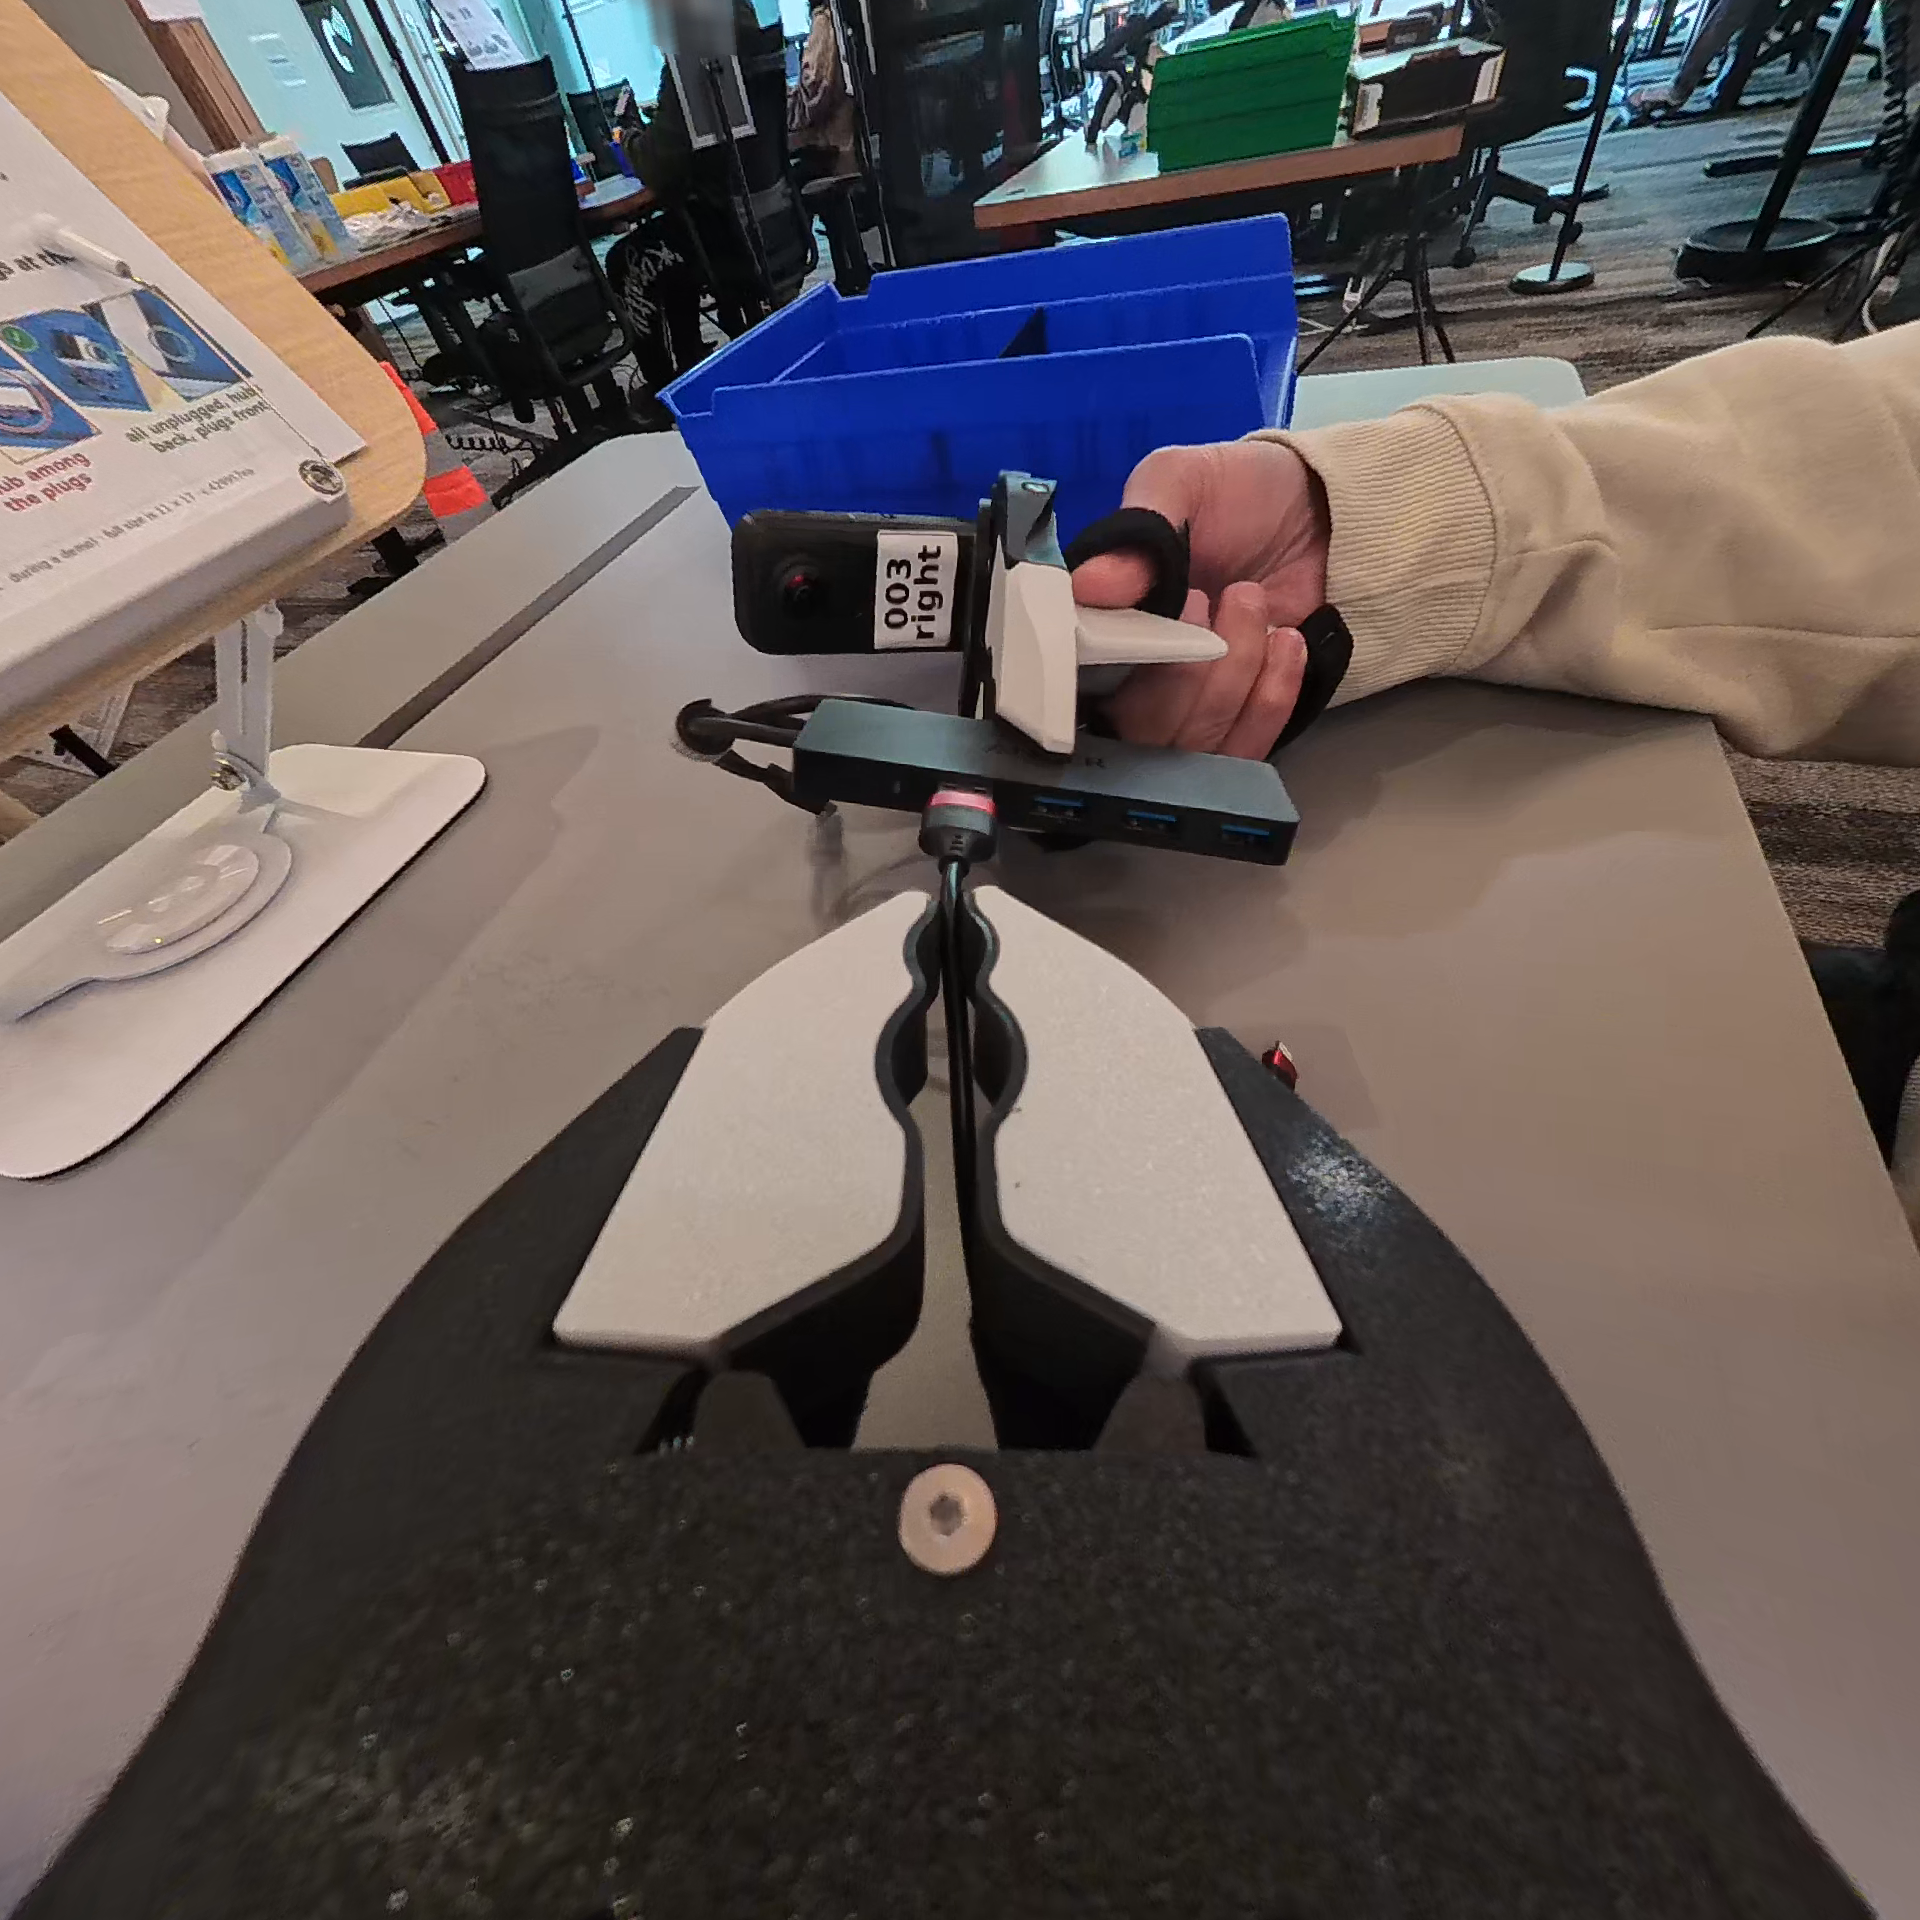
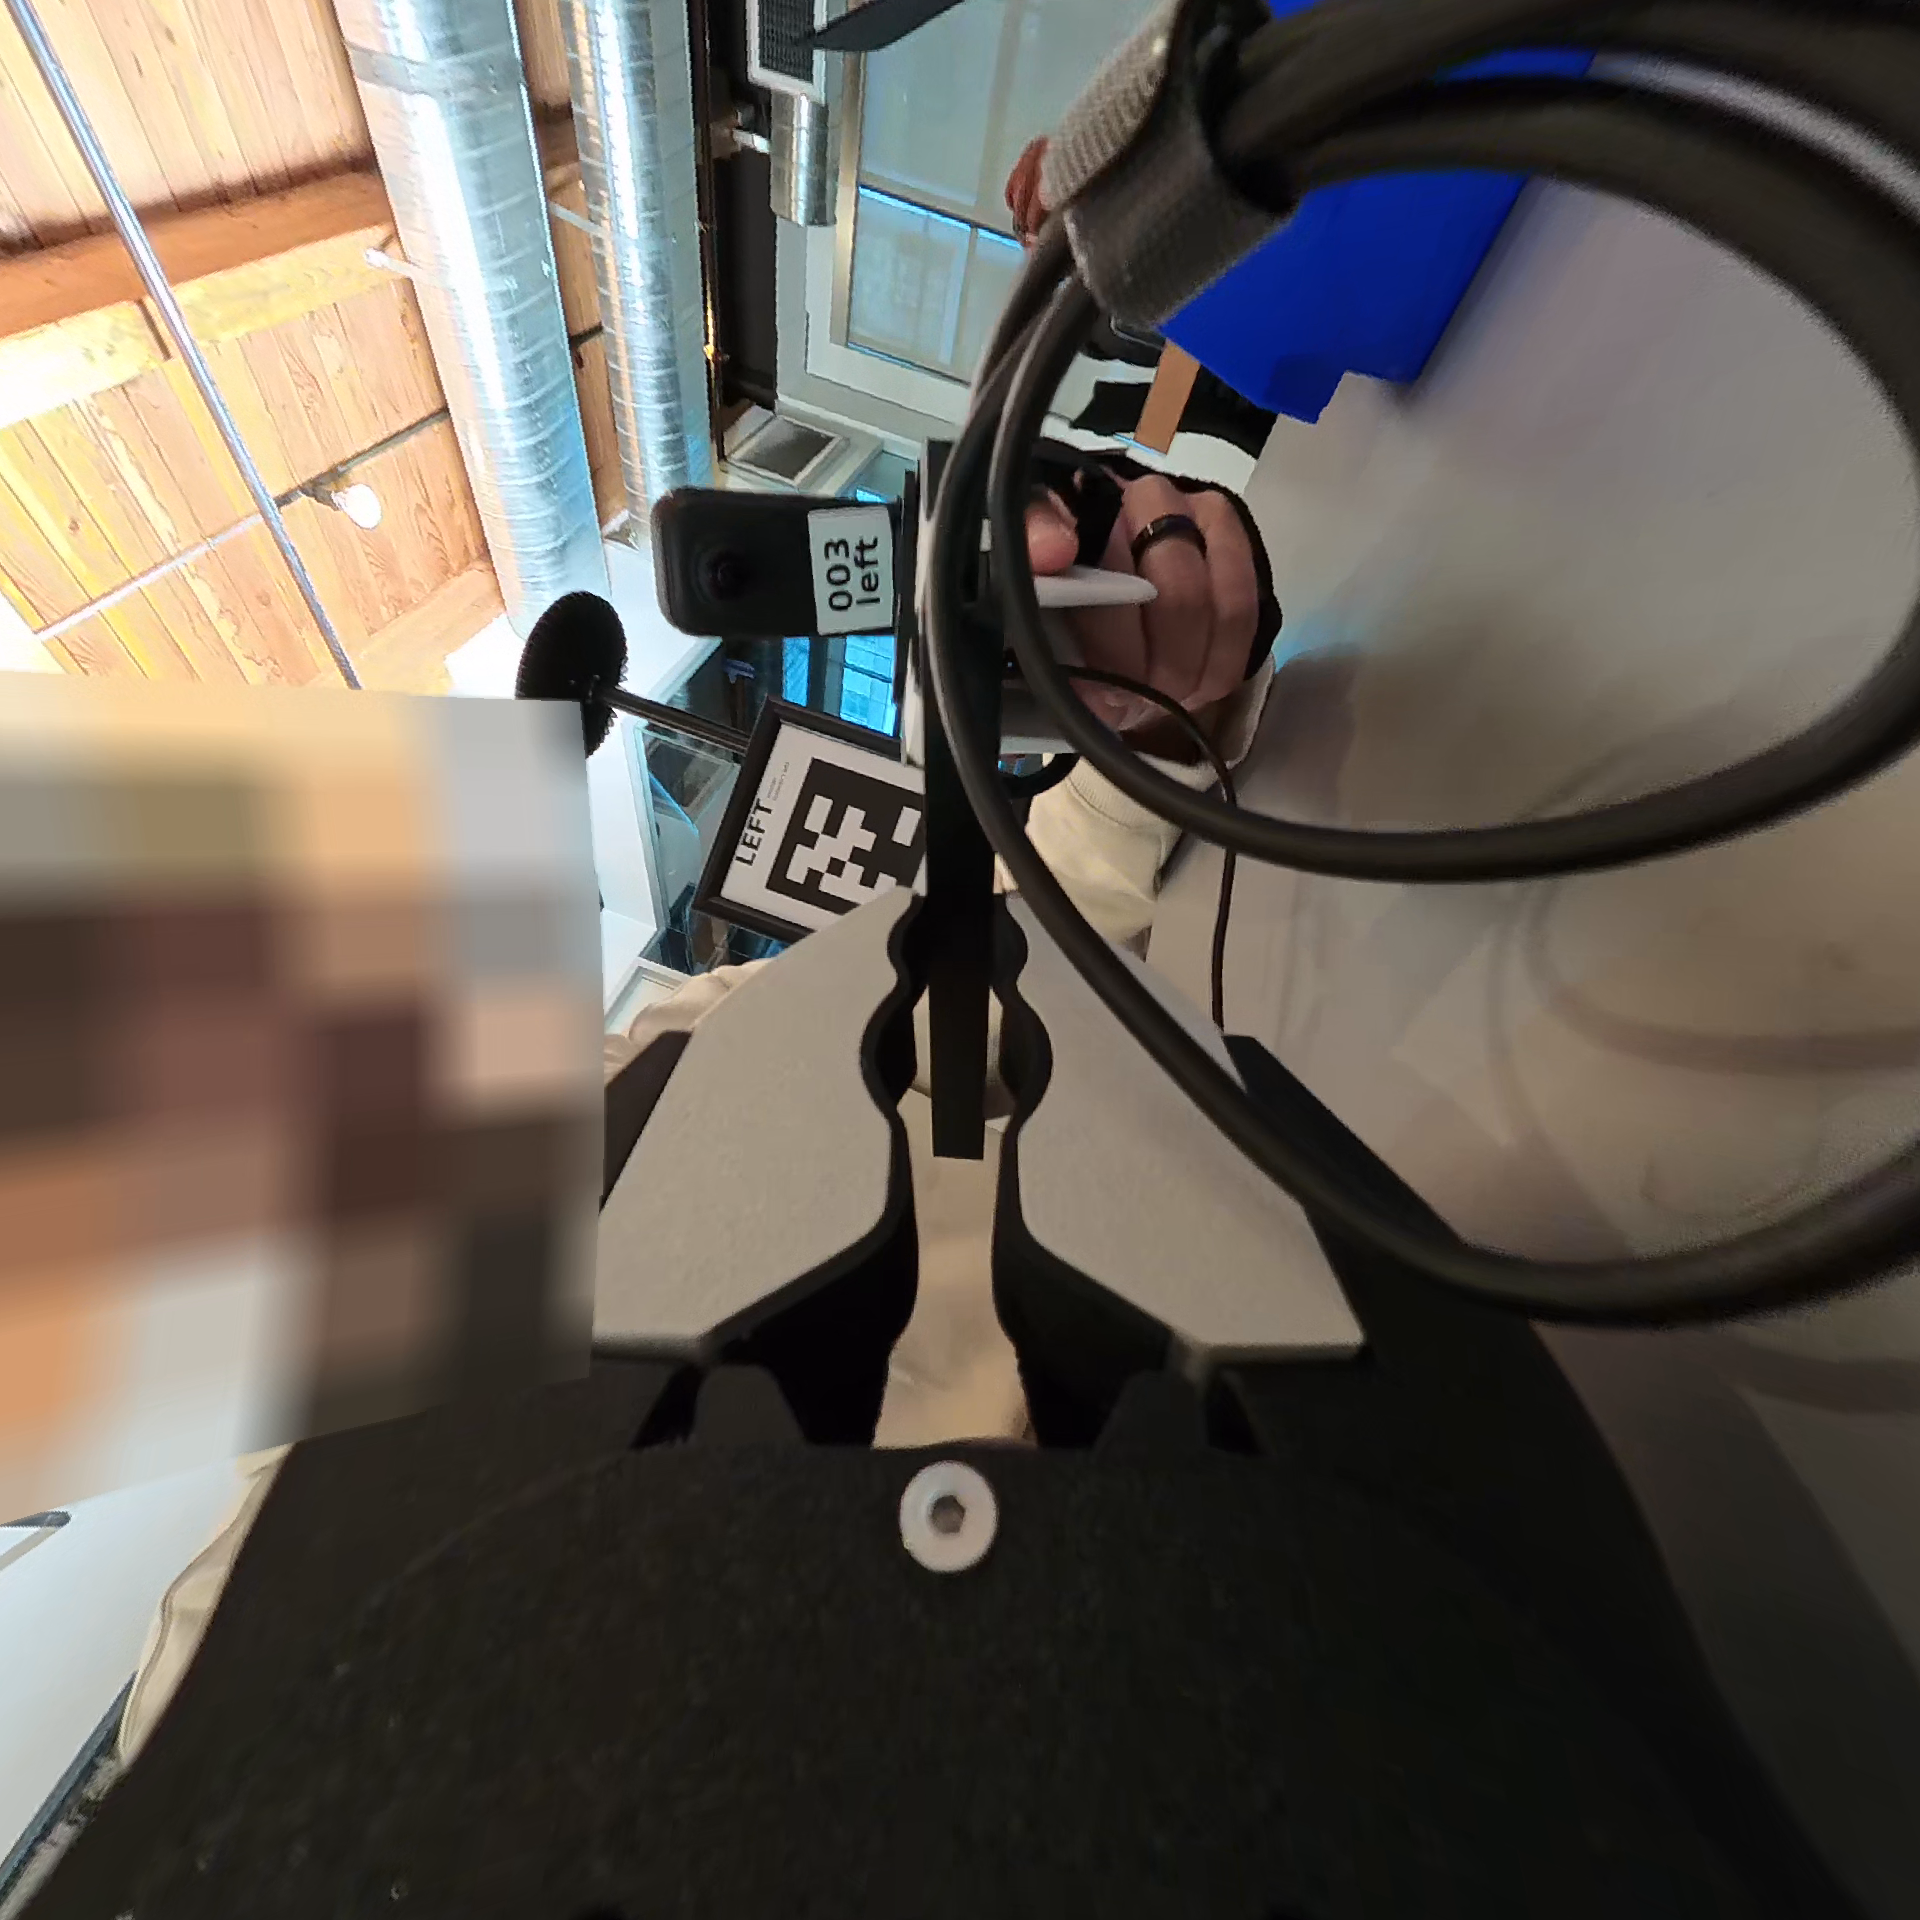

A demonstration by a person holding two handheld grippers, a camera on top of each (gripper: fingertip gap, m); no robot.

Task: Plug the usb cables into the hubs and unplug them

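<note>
we see the usb hub [image 1: 1049, 784], a slim dark bar lying on the grey table [image 1: 1507, 1039], with a row of blue ports along its near edge. three ports show open; a fourth, left of them, holds the usb plug [image 1: 958, 821], black with a red band at its neck. its thin black cable [image 1: 956, 997] runs straight back between the fingers of our left gripper [image 1: 951, 914], which are closed down narrow on the cable just behind the plug.

our right gripper [image 1: 1023, 665] comes in from the right, held in a hand [image 1: 1216, 613] with a cream sleeve, tips down on the hub's top. in the right wrist view the hub [image 2: 956, 987] shows edge-on as a black strip pinched between the right gripper's [image 2: 956, 940] fingers. the hub's own thick black lead [image 2: 1455, 831] is coiled, bound by a grey strap [image 2: 1153, 166].

behind the hub sits a blue bin [image 1: 987, 405] with a divider inside; contents cannot be told from here. a white stand [image 1: 208, 883] with a printed sheet is at left.
</note>
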